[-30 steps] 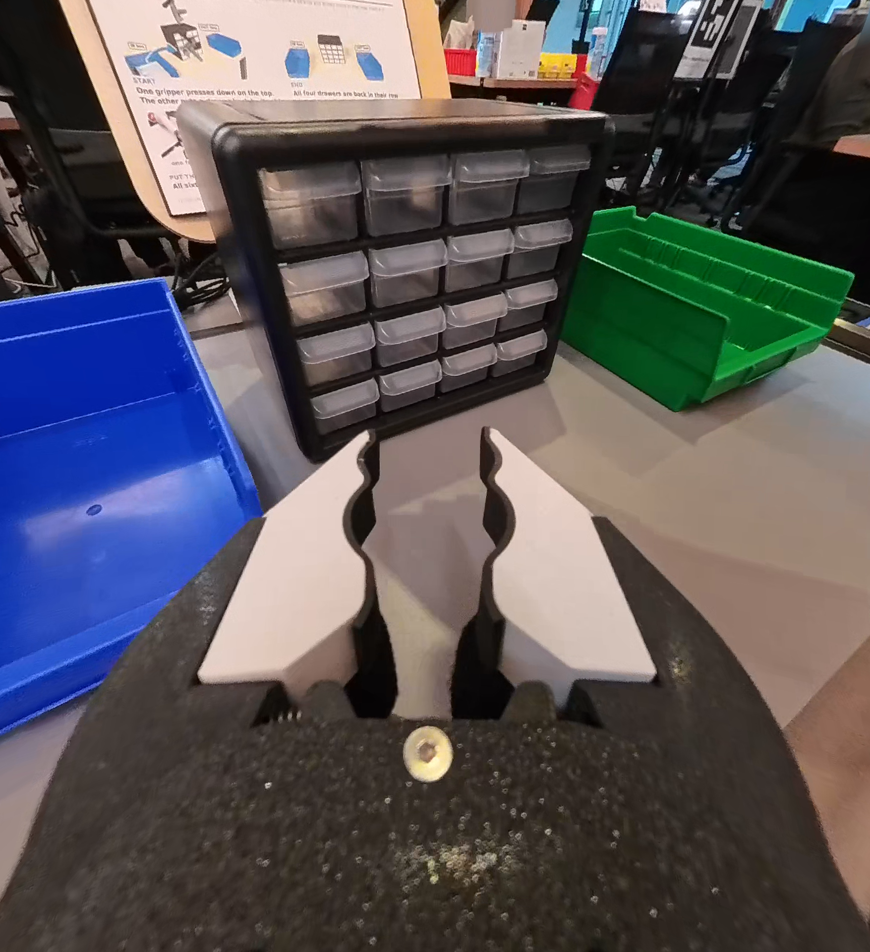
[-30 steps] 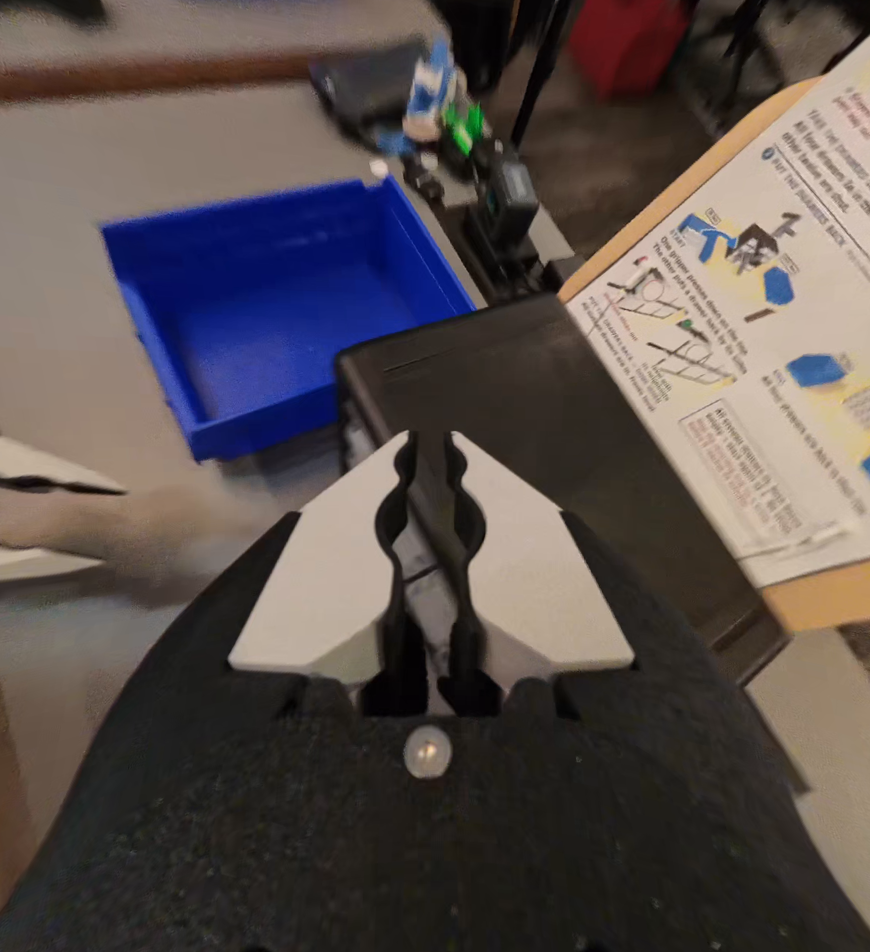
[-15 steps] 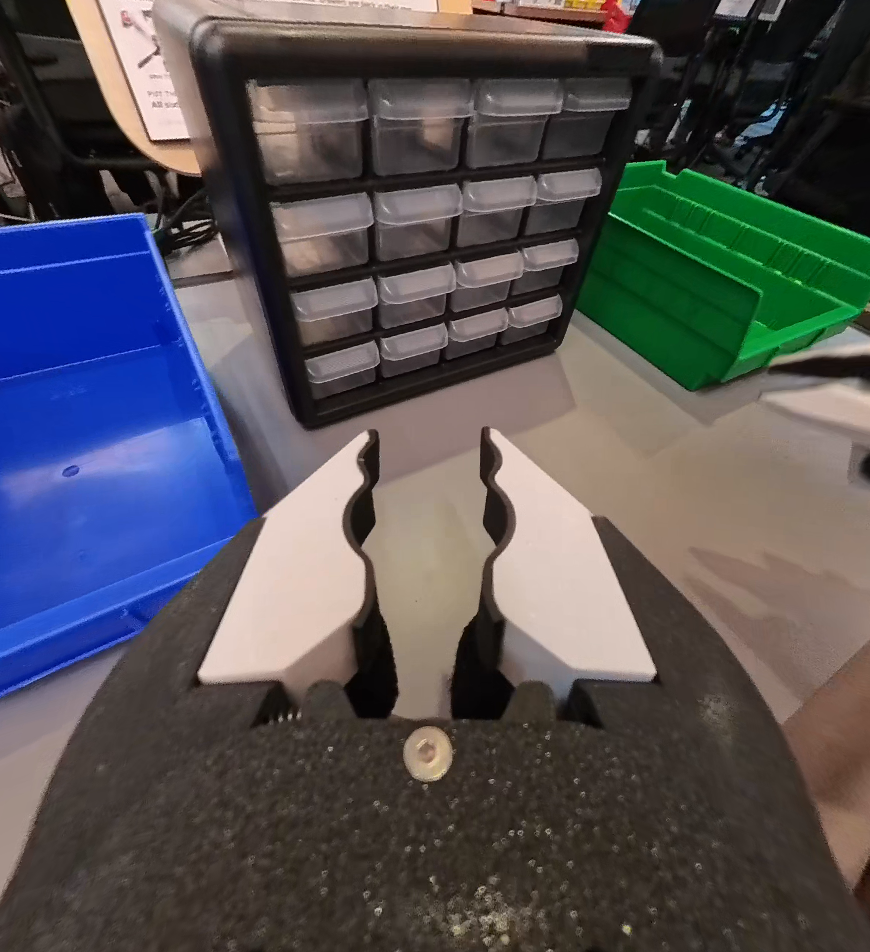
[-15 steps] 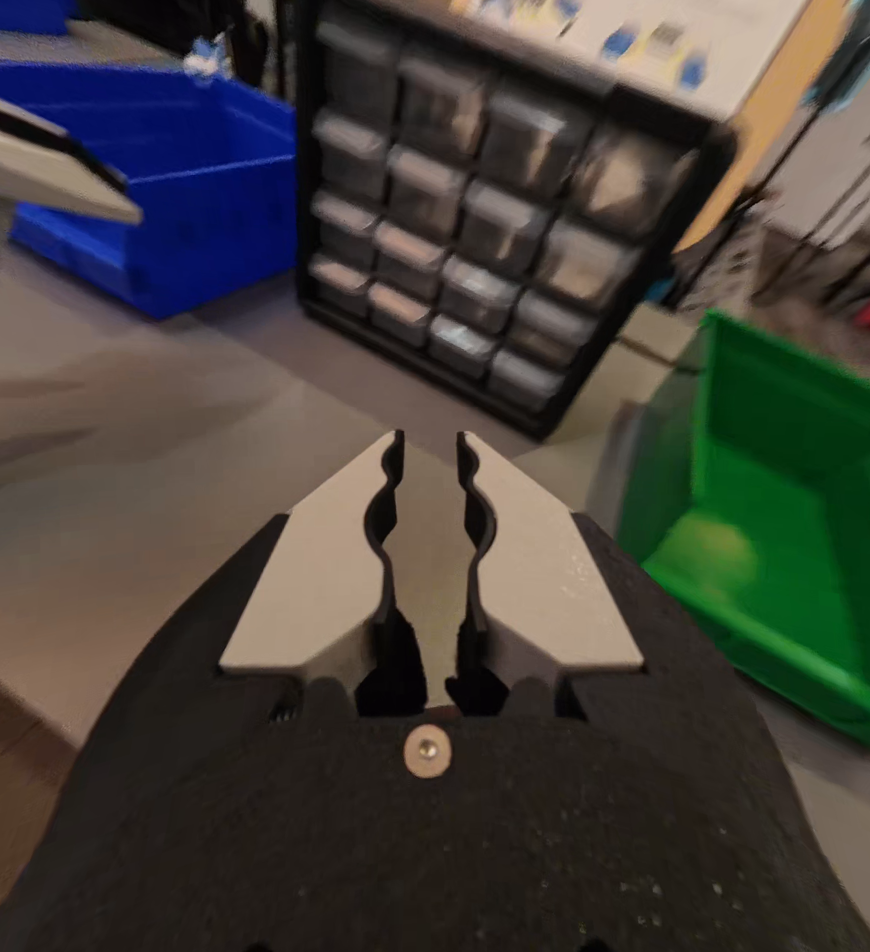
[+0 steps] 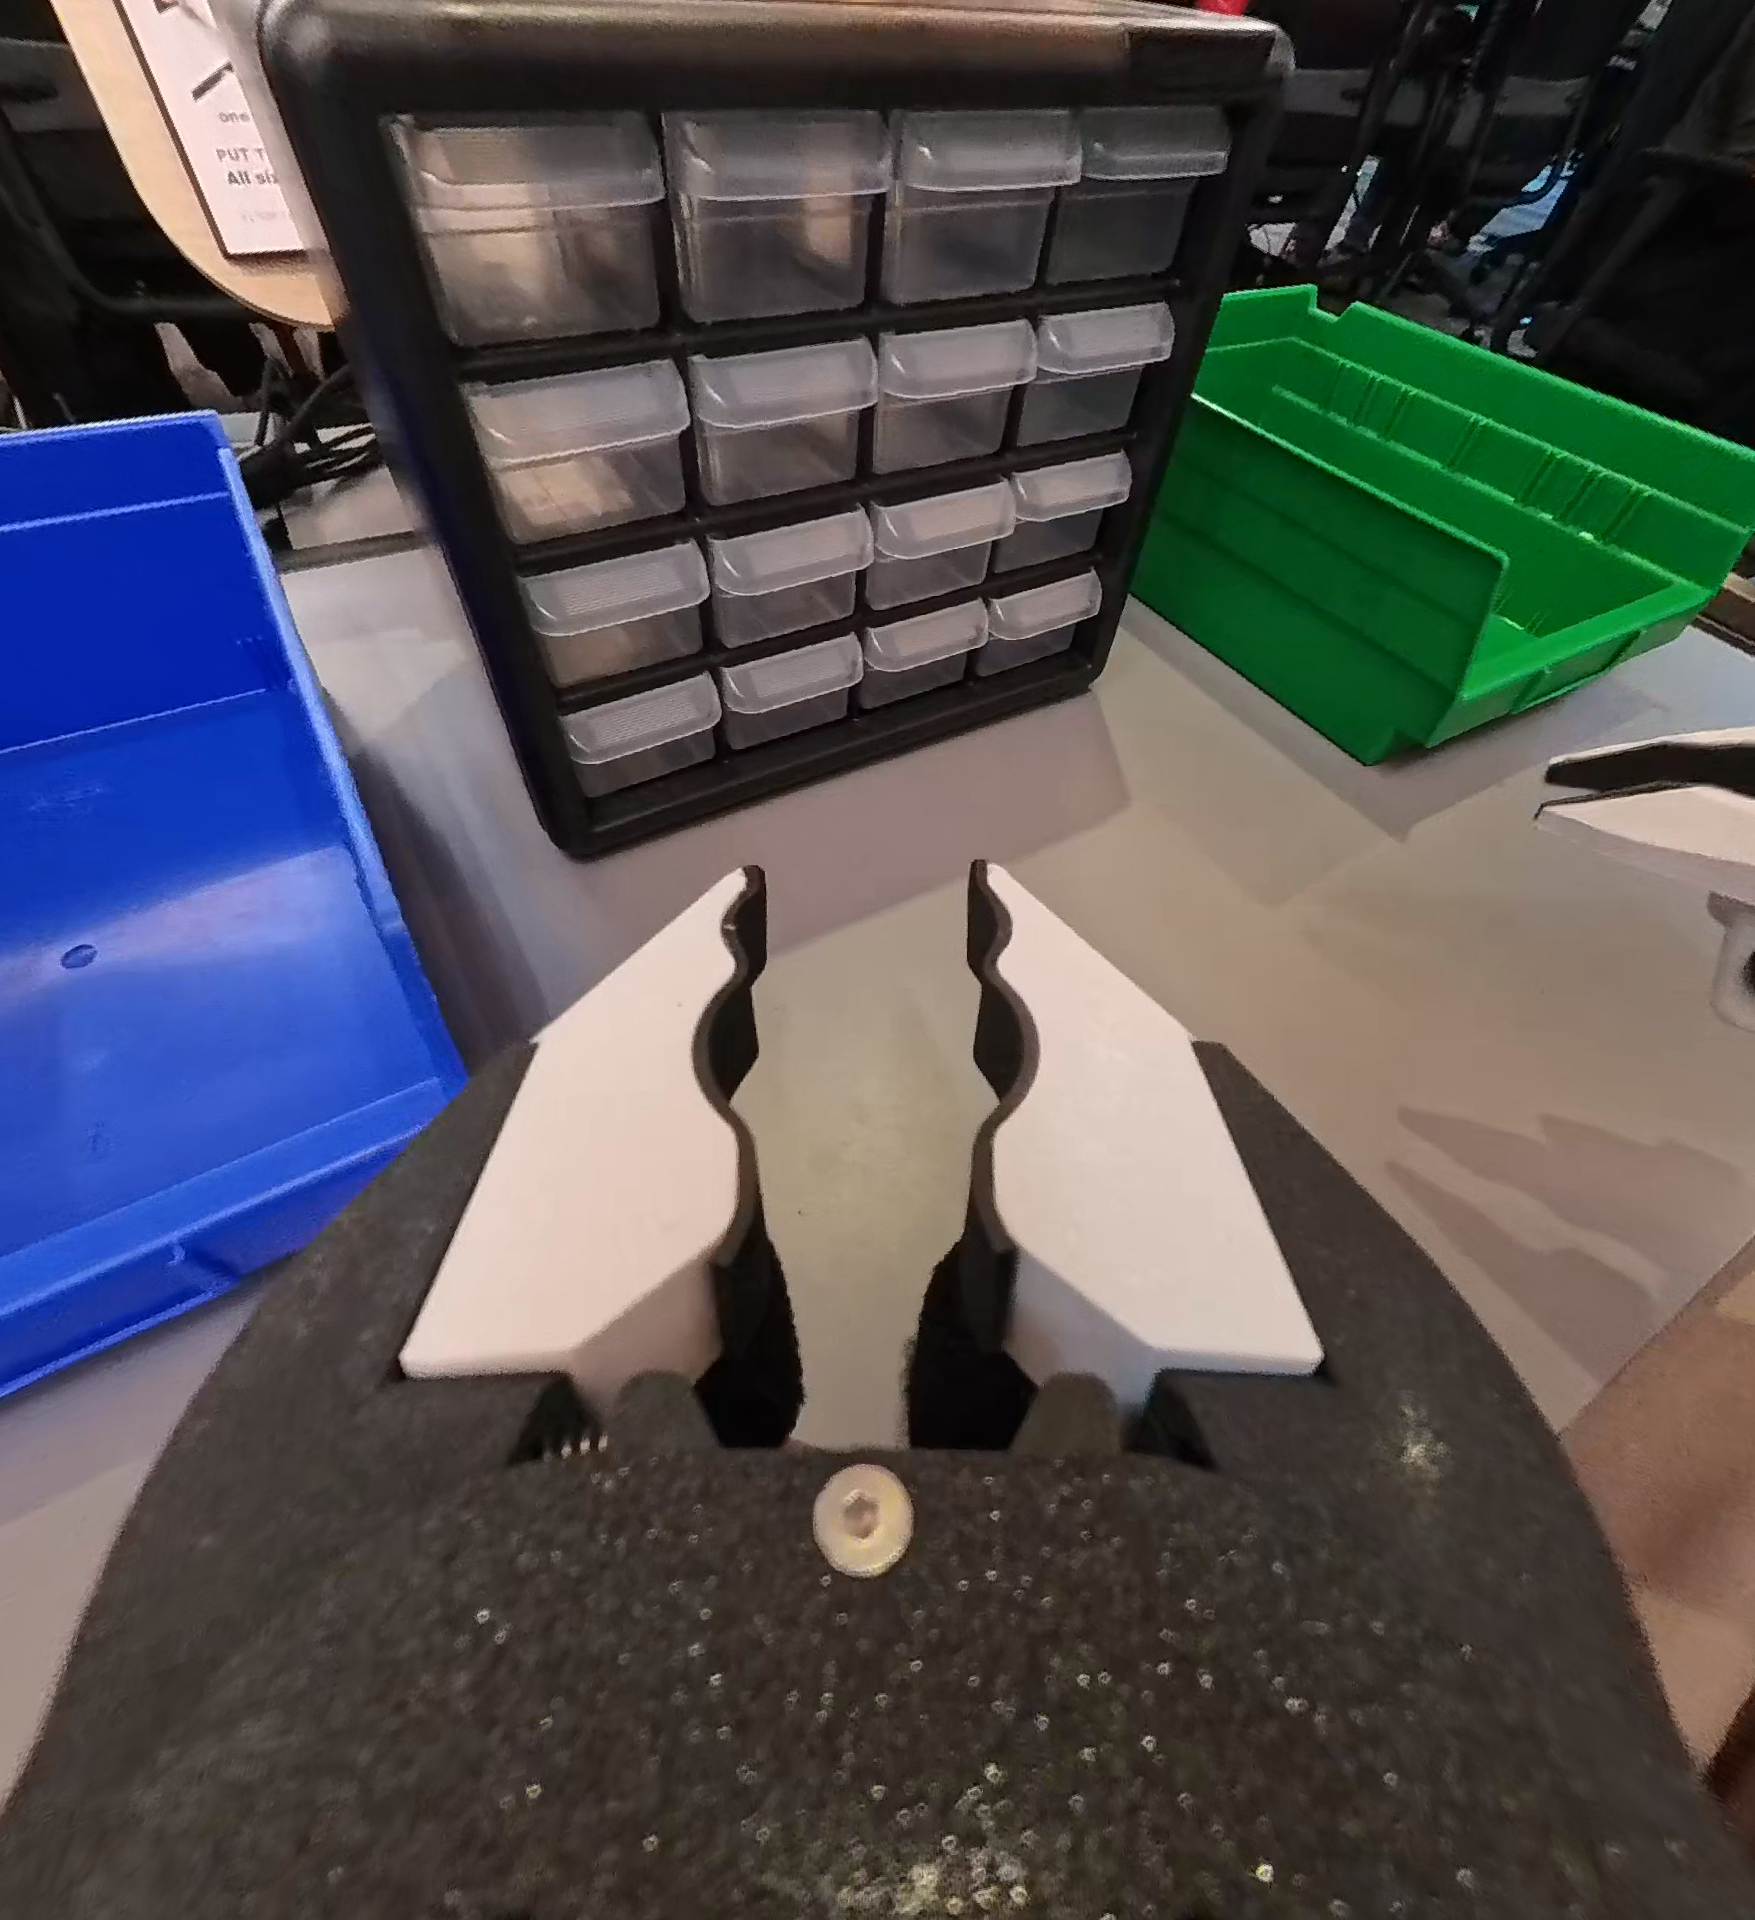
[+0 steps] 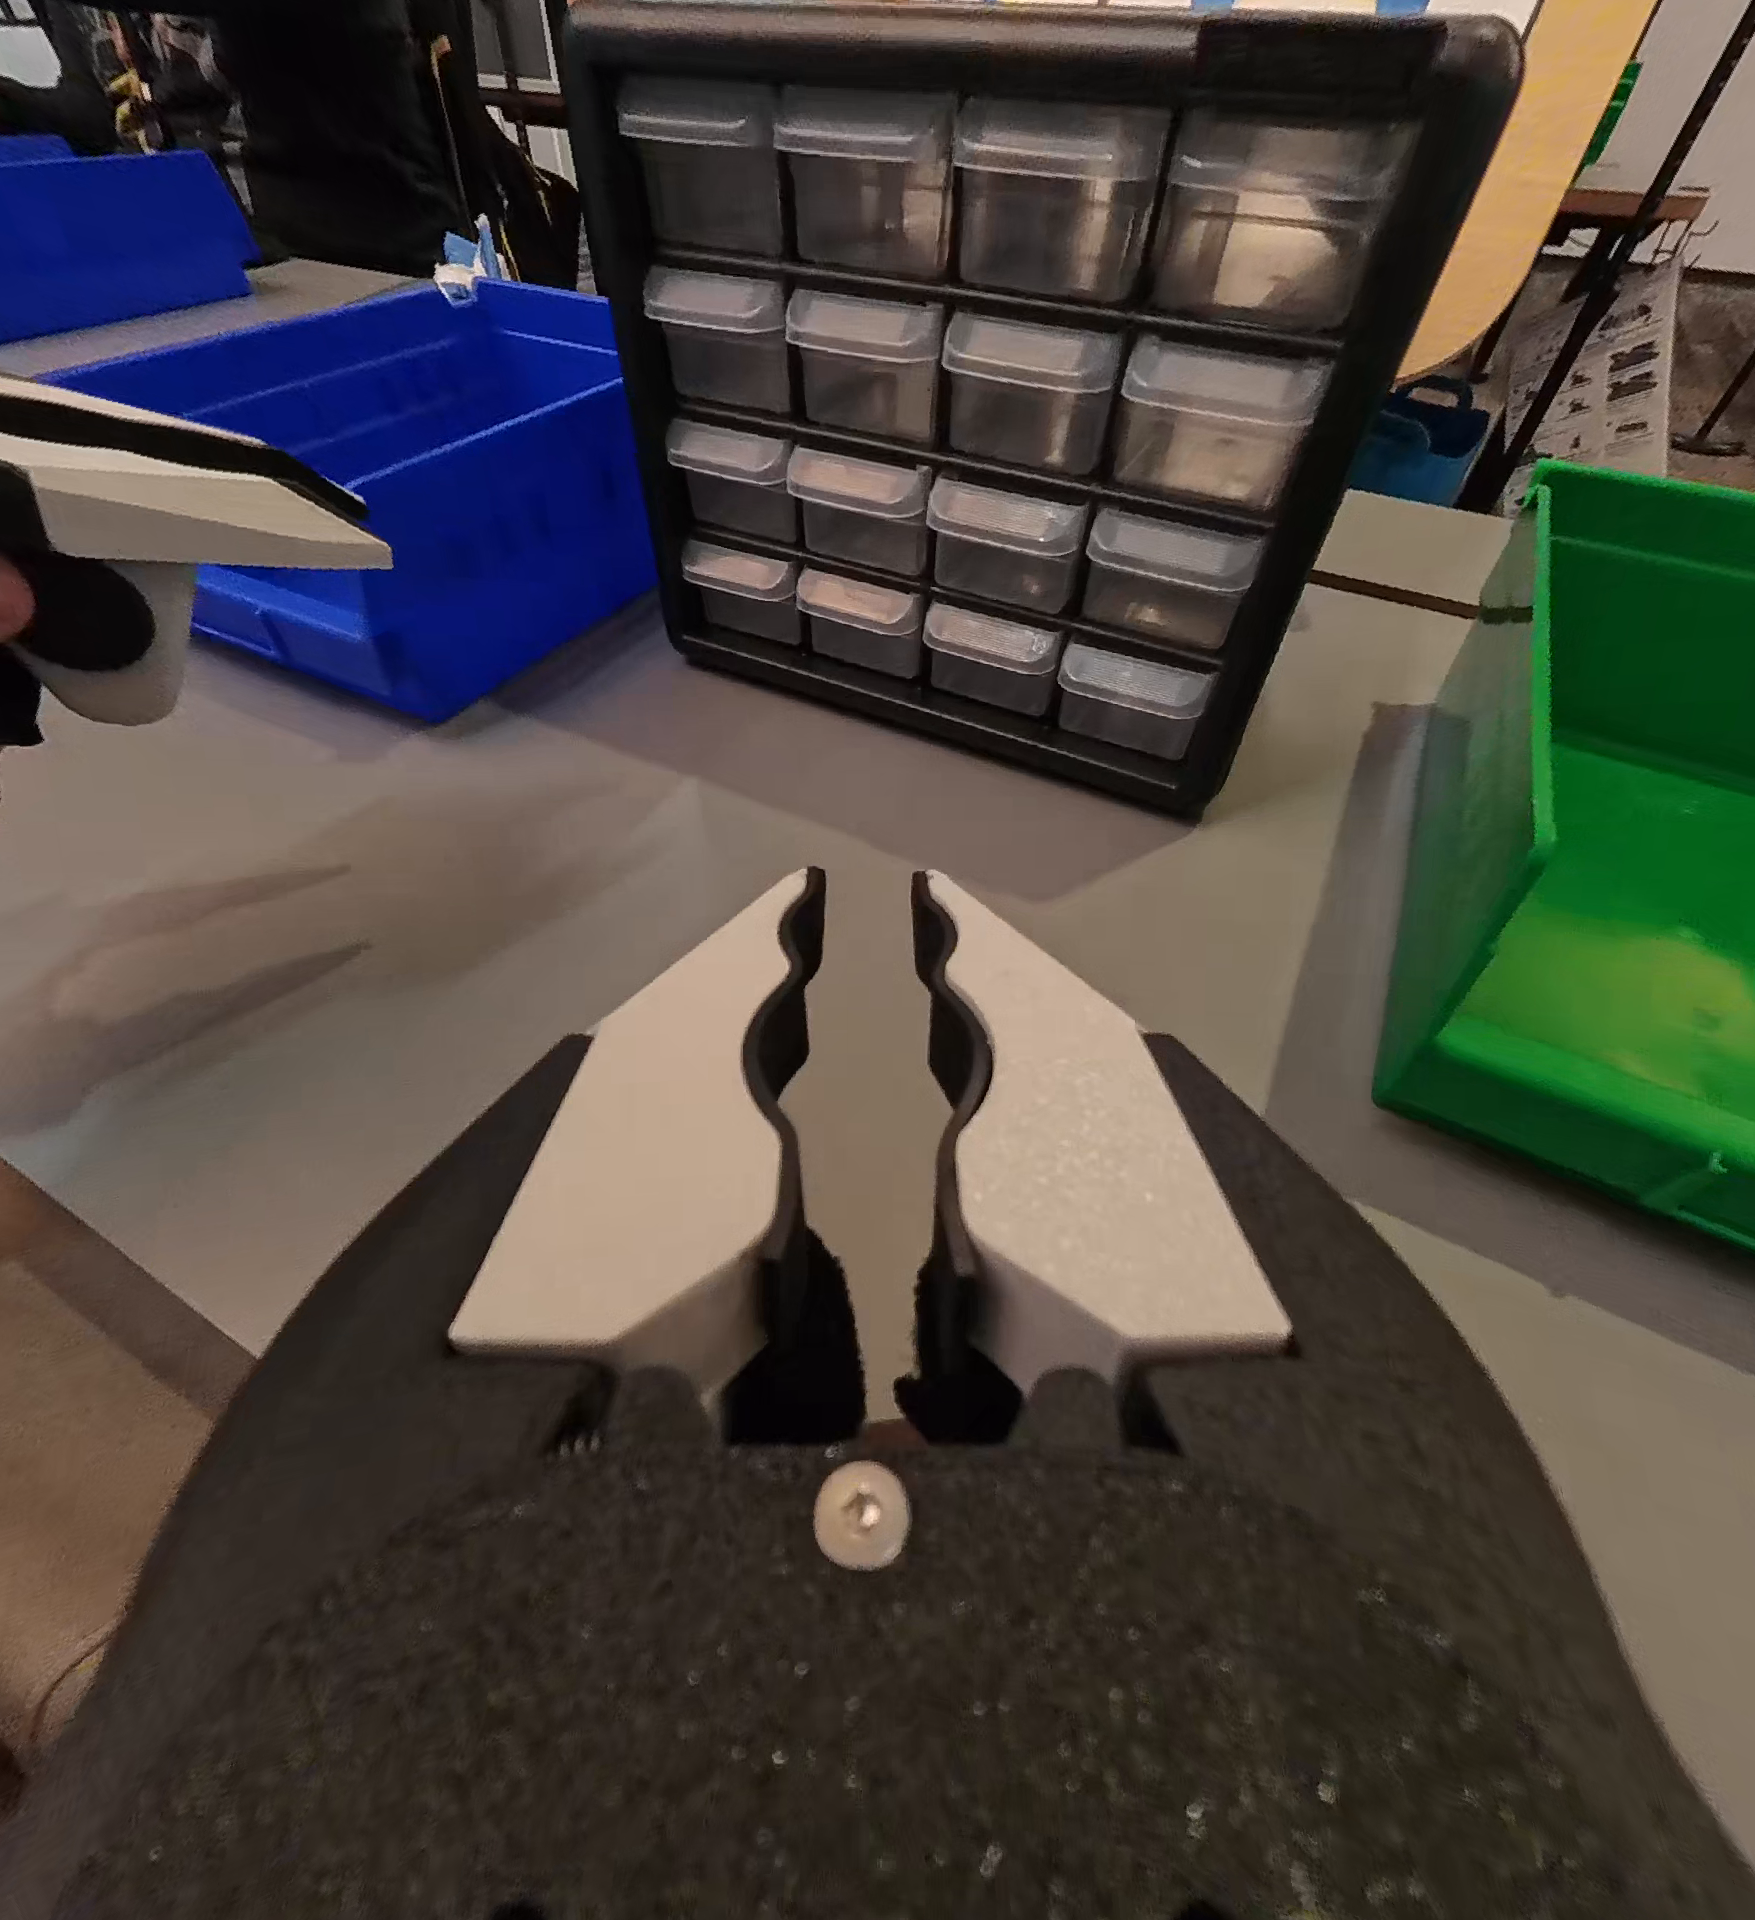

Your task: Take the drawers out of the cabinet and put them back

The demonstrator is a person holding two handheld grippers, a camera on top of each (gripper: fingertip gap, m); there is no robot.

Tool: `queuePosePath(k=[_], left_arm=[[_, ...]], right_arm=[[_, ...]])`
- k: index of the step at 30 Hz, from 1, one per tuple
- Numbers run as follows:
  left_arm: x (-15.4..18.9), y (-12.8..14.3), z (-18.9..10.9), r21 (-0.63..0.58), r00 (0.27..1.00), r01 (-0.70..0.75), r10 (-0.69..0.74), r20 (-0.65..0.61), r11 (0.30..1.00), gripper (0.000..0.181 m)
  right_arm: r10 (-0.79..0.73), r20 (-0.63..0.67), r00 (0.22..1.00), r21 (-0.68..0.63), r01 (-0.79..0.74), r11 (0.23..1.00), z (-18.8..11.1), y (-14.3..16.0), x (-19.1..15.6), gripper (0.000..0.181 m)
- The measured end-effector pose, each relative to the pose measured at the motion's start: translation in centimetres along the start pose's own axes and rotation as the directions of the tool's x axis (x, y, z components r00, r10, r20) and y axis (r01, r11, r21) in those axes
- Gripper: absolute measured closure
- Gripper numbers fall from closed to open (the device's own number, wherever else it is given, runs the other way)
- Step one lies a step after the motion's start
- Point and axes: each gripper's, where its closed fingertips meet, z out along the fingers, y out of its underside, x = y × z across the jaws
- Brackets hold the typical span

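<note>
A black cabinet [image 5: 561,665] with several clear plastic drawers, all pushed in, stands upright on the grey table; it also shows in the right wrist view [image 6: 1257,665]. My left gripper [image 5: 865,888] is open and empty, a short way in front of the cabinet's bottom row. My right gripper [image 6: 868,883] is open by a narrower gap and empty, also in front of the cabinet, farther right. The right gripper shows at the right edge of the left wrist view [image 5: 1704,821]. The left gripper shows at the left edge of the right wrist view [image 6: 177,499].
A blue bin [image 5: 125,935] sits left of the cabinet and a green bin [image 5: 1424,582] sits right of it; both look empty. In the right wrist view the blue bin [image 6: 437,436] is left and the green bin [image 6: 1631,935] right. An instruction board [image 5: 218,156] leans behind the cabinet.
My right gripper swung down from above the cabinet's top to low in front of it and opened a little. My left gripper moved closer to the cabinet and stays open.
</note>
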Motion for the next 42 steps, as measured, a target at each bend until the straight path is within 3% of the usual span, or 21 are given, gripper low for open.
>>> queuePosePath(k=[31, 34, 36, 38, 42], left_arm=[[0.1, 0.9, 0.3, -0.039, 0.997, 0.059, -0.061, -0.044, 0.997, 0.144], [-0.6, 0.7, 0.0, -0.044, 0.998, 0.052, -0.053, -0.015, 0.998, 0.151], [-1.0, -0.5, -0.1, -0.021, 0.999, 0.035, -0.036, -0.026, 0.999, 0.150], [-0.3, -3.5, -0.1, 0.001, 0.992, 0.025, -0.025, -0.127, 1.000, 0.151], [0.4, -11.3, 0.8, -0.029, 0.911, -0.254, 0.229, -0.343, 0.967, 0.152]], right_arm=[[-0.082, -0.019, 0.996, -0.020, 0.081, 0.996, 0.3, 0.5, 0.0, 0.165], [-0.062, -0.021, 0.998, -0.019, 0.062, 0.998, 0.5, 0.4, 0.2, 0.165], [-0.036, -0.019, 0.999, -0.020, 0.036, 0.999, 0.7, 0.4, 0.3, 0.165], [-0.019, -0.014, 1.000, -0.031, 0.019, 0.999, 0.9, 0.6, 0.1, 0.164], [-0.017, -0.020, 1.000, -0.036, 0.016, 0.999, 1.4, 0.8, -0.4, 0.164]])
